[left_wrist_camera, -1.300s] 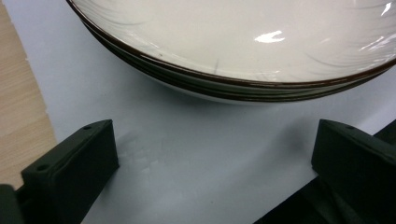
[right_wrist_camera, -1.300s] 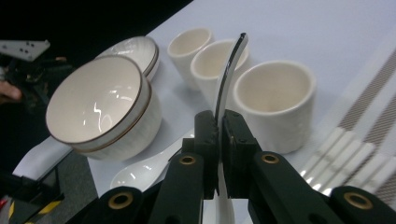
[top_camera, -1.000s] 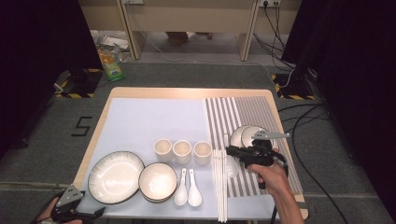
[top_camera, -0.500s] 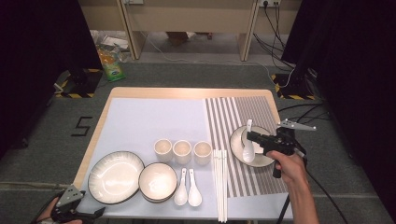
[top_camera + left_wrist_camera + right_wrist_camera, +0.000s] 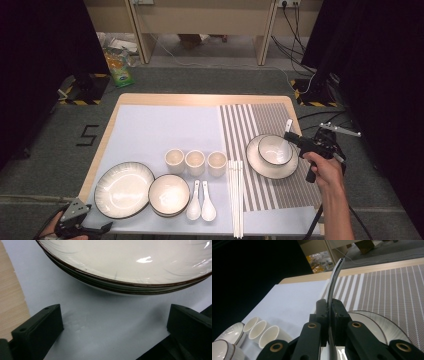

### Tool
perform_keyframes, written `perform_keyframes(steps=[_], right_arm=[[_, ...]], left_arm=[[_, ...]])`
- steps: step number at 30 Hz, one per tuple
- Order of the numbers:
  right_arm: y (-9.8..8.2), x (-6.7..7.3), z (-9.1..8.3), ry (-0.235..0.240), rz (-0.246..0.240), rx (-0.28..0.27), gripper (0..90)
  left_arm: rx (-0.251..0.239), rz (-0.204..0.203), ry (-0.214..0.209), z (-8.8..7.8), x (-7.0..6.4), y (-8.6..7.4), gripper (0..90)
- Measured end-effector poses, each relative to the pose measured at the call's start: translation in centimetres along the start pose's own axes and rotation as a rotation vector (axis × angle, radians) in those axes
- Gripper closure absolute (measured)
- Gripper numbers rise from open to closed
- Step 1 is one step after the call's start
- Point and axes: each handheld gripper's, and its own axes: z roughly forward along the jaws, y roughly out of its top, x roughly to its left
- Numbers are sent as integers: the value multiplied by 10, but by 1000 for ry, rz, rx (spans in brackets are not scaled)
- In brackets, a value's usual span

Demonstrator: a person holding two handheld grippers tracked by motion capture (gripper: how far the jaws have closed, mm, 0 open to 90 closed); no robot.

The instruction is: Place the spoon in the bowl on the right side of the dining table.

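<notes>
Both grippers are black with a pistol-style handle. The right gripper [image 5: 300, 141] carries a grey three-cornered plate on top and trails a dark cable; its arms show brass-ringed pivot holes. The left gripper [image 5: 80, 227] bears a similar grey plate, and its blocky jaws have small screw holes. The forearms appear bare.

**Readable text: one floor numeral**

One legible mark: a black "5" [image 5: 89, 135] on the grey floor, left of the table [image 5: 200, 99]. The green and yellow packet [image 5: 119, 67] on the floor behind carries print, too small to read. Crockery, mats and grippers bear no lettering.
</notes>
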Motion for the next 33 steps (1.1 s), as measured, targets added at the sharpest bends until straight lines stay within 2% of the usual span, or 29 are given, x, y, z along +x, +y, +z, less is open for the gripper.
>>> perform_keyframes(steps=[2,3,4,6,13,22,33], right_arm=[[0,-3,1,-2,12,-1,855],[0,-10,2,-12,26,-11,855],[0,-10,2,-12,26,-11,855],[-1,-19,6,-27,53,-17,855],[-6,-35,17,-53,89,-14,854],[-11,-44,28,-86,94,4,854],[-15,-47,35,-114,80,27,853]], left_arm=[[0,0,3,0,0,0,0],[0,0,2,0,0,0,0],[0,0,2,0,0,0,0],[-1,-1,1,0,0,0,0],[3,1,3,0,0,1,0],[1,-2,4,0,0,0,0],[-4,-3,4,0,0,0,0]])
